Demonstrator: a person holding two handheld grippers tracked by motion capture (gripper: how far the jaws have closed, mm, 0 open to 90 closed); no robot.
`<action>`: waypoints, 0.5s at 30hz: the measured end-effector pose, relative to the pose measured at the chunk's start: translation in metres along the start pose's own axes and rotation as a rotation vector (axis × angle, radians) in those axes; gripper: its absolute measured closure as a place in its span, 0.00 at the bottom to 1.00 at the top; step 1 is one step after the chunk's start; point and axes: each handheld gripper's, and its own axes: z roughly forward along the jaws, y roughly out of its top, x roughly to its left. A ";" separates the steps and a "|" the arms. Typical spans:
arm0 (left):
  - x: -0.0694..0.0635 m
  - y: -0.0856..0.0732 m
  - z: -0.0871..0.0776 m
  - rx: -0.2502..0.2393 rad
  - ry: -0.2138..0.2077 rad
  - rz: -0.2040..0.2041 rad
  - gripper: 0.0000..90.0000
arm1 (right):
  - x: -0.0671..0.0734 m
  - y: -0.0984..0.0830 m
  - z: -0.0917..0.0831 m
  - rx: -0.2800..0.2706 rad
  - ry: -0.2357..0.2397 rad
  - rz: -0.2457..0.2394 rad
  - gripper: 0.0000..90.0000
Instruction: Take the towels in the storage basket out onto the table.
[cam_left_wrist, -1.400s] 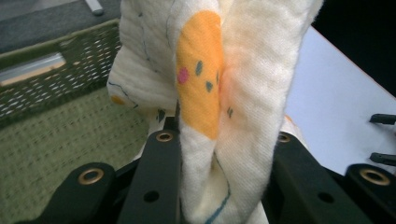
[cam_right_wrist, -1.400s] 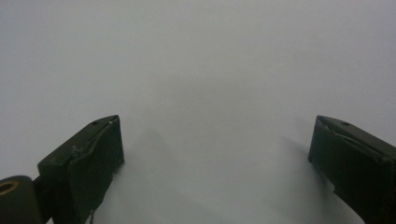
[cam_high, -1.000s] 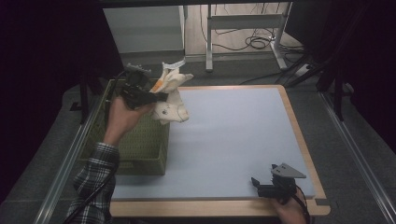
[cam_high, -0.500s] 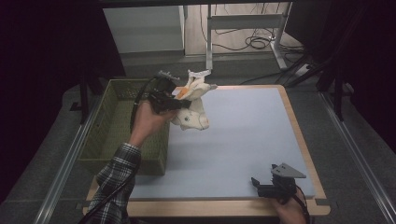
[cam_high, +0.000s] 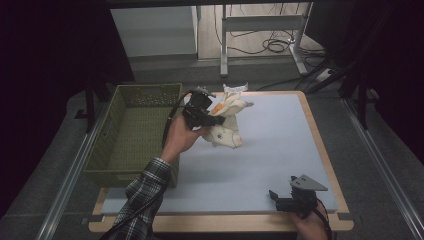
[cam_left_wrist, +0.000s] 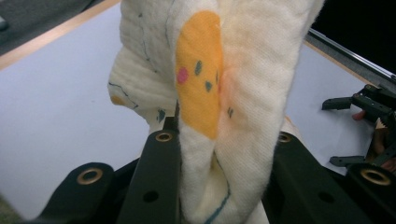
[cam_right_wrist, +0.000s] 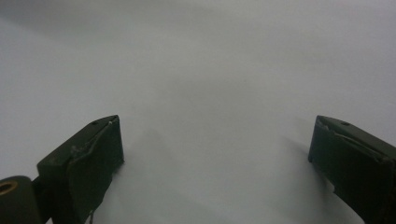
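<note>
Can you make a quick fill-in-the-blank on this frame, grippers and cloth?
The left gripper is shut on a cream ____.
The cloth bears a patch coloured ____.
The right gripper rests with its jaws ____.
The green basket sits at the mat's ____ side in the high view.

Missing: cloth; orange; open; left

My table (cam_high: 280, 165), pale blue-grey mat inside a light wooden rim.

A green slotted plastic basket (cam_high: 132, 132) sits on my left side, hanging past the table's left edge, its far wall level with the far rim. The bunched cream cloth (cam_high: 227, 132) touches the mat with its lower end, just right of the basket toward the far side. My right gripper (cam_high: 295, 197) rests at the near right corner.
</note>
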 end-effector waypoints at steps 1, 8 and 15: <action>-0.002 0.000 0.004 0.005 -0.002 0.008 0.83 | 0.000 0.000 0.000 0.000 0.000 0.001 0.04; -0.013 -0.002 0.027 0.031 -0.011 0.027 0.83 | 0.000 0.000 0.000 -0.001 0.000 0.001 0.04; -0.022 -0.009 0.055 0.051 -0.009 0.028 0.82 | 0.000 0.000 0.000 0.000 0.001 -0.002 0.04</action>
